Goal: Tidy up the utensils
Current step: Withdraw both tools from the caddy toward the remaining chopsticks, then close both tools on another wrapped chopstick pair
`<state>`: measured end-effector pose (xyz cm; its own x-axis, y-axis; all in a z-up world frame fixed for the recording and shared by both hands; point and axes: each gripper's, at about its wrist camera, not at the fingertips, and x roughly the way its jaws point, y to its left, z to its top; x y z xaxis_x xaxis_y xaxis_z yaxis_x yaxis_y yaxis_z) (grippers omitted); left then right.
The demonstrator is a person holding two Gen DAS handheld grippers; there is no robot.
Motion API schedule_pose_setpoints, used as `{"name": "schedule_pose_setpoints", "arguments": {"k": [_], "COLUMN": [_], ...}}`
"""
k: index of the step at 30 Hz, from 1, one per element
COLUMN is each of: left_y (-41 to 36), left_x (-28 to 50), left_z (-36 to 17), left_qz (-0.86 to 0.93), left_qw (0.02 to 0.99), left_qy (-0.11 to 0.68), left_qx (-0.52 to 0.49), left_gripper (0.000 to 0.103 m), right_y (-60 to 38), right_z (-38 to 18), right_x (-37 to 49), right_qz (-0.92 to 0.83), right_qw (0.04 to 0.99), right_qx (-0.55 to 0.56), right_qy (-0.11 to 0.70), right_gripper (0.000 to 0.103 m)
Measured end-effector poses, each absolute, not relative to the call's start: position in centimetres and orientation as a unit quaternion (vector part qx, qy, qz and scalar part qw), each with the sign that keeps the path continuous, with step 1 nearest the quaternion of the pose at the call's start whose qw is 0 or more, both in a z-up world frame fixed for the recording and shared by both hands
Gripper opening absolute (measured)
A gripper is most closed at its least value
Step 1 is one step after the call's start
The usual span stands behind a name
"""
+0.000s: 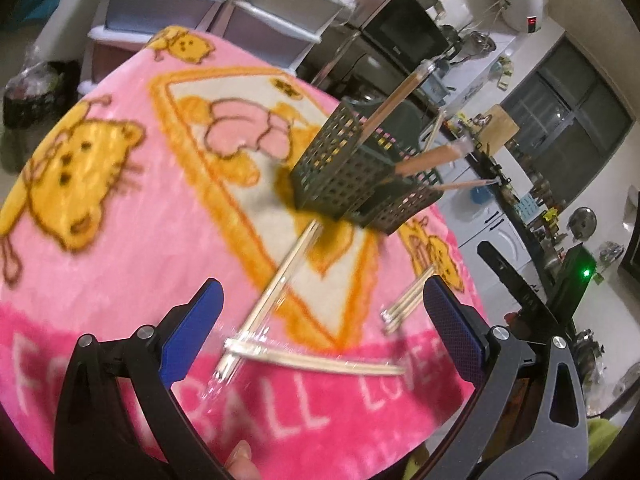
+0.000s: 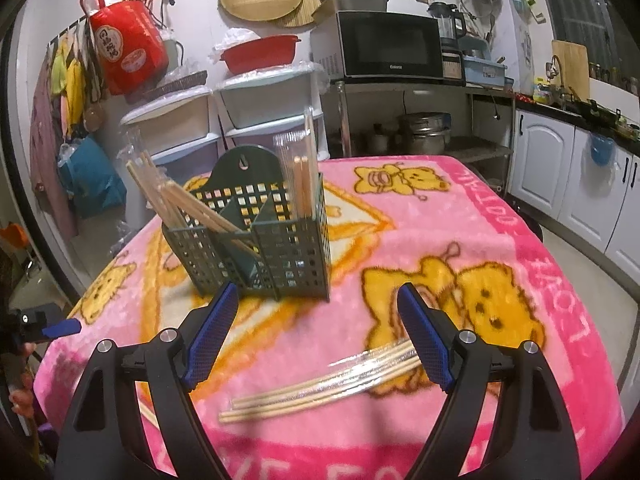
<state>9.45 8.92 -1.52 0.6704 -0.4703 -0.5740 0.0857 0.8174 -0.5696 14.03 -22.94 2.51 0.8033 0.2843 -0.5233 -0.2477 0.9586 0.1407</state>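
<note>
A dark green perforated utensil holder (image 2: 256,240) stands on the pink cartoon blanket (image 2: 500,220); it also shows in the left wrist view (image 1: 352,172). Wrapped chopstick pairs (image 2: 176,200) lean out of its left compartment and another pair (image 2: 300,188) stands upright in the right one. My right gripper (image 2: 316,332) is open and empty, above wrapped chopsticks (image 2: 320,388) lying on the blanket. My left gripper (image 1: 320,328) is open and empty over loose wrapped chopsticks (image 1: 280,280), with another pair (image 1: 320,362) crossing them and a third (image 1: 404,304) near its right finger.
Plastic drawer units (image 2: 224,120) stand behind the table. A microwave (image 2: 392,44) sits on a metal rack. White kitchen cabinets (image 2: 560,176) run along the right. A red bag (image 2: 128,48) hangs on the wall. The other gripper's blue tip (image 2: 60,328) shows at the left edge.
</note>
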Motion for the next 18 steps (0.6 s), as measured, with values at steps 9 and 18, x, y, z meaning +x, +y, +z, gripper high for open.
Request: {"name": "schedule_pose_setpoints", "arguments": {"k": [9,18], "left_y": [9.7,9.4], "left_x": [8.6,8.9], "left_z": [-4.0,-6.3], "left_qz": [-0.147,-0.148], "left_qw": [0.866,0.855], "left_qy": [0.404,0.426], "left_qx": [-0.255,-0.255], "left_gripper": [0.092,0.069], "right_y": [-23.9,-26.1], "right_z": [0.4,-2.0], "right_x": [13.8,14.4], "right_qz": [0.13,0.101], "right_qw": [0.941,0.93], "right_qx": [0.038,0.057], "right_qy": [0.31,0.35], "right_gripper": [0.079,0.078]}}
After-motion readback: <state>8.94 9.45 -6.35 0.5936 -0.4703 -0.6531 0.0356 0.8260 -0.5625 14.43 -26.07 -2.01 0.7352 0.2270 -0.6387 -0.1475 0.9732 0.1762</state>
